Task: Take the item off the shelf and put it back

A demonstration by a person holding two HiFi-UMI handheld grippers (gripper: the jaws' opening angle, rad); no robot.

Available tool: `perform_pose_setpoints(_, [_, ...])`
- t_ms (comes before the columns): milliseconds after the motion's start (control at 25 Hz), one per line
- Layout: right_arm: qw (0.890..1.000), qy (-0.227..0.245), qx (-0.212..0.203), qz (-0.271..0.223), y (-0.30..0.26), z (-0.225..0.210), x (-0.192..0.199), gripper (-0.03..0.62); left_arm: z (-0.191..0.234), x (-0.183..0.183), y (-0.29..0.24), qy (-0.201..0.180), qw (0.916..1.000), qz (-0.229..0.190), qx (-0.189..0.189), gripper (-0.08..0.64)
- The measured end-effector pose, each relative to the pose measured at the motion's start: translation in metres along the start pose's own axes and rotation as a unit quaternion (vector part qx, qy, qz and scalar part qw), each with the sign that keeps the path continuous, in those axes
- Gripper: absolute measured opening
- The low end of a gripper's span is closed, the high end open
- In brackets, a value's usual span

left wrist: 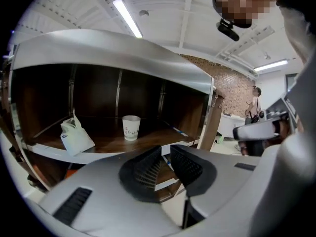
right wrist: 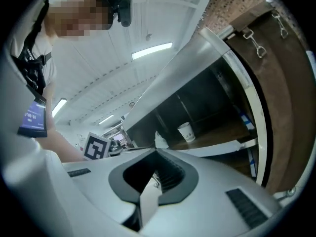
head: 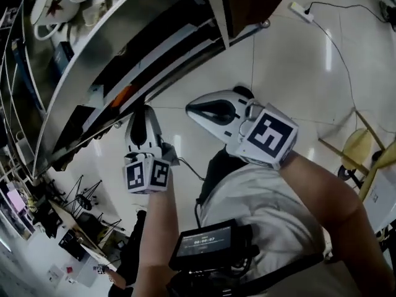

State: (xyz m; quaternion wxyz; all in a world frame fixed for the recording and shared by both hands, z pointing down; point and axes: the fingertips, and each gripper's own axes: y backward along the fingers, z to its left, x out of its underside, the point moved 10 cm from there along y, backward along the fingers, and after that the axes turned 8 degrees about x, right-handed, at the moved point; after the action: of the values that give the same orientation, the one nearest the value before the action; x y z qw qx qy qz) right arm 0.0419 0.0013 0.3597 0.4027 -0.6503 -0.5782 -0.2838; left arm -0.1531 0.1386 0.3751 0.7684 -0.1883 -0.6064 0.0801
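Left tool (left wrist: 166, 150) held before wooden shelf (left wrist: 158, 132), jaws narrowly apart, nothing between them. Right tool (right wrist: 157, 151) alongside, jaws together, empty. White paper cup (left wrist: 131, 128) stands upright on shelf, mid-board, well apart from both tools. White pouch (left wrist: 75, 136) sits to cup's left in left gripper view, near shelf's front edge, apart from cup. Grey metal top panel (left wrist: 113, 48) overhangs shelf. Glossy tiled floor (head: 297, 73) below, power strip (head: 301, 11) lying on it.

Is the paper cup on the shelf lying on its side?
No, the paper cup stands upright on the shelf, apart from the white bag.
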Motion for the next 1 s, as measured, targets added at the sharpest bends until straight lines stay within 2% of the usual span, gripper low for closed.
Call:
perform_pose_setpoints(160, [1.0,-0.02,0.001,0.01,0.016,-0.019,0.02,0.005,0.006,0.014,-0.027,0.001,0.9996,0.012,-0.027,0.12])
perform_pose_setpoints(320, [0.999,-0.031,0.025,0.008,0.029,-0.038,0.043,0.005,0.017,0.021,-0.049,-0.02,0.9983,0.032,-0.045,0.206])
perform_pose_setpoints(560, [0.997,-0.066,0.031,0.018,0.042,-0.031,0.058,0.005,0.059,0.003,-0.09,-0.031,0.9961,0.035,-0.074,0.281])
perform_pose_setpoints(680, [0.996,-0.078,0.033,0.01,0.049,-0.029,0.056,0.005,0.082,-0.011,-0.113,-0.025,0.994,0.034,-0.101,0.35])
perform_pose_setpoints(760, [0.996,-0.078,0.039,0.003,0.055,-0.032,0.056,0.005,0.094,-0.016,-0.125,-0.022,0.9921,0.037,-0.118,0.359])
perform_pose_setpoints(1000, [0.995,-0.066,0.074,-0.023,0.071,-0.043,0.063,0.005,0.118,-0.03,-0.162,-0.027,0.9891,0.048,-0.137,0.367])
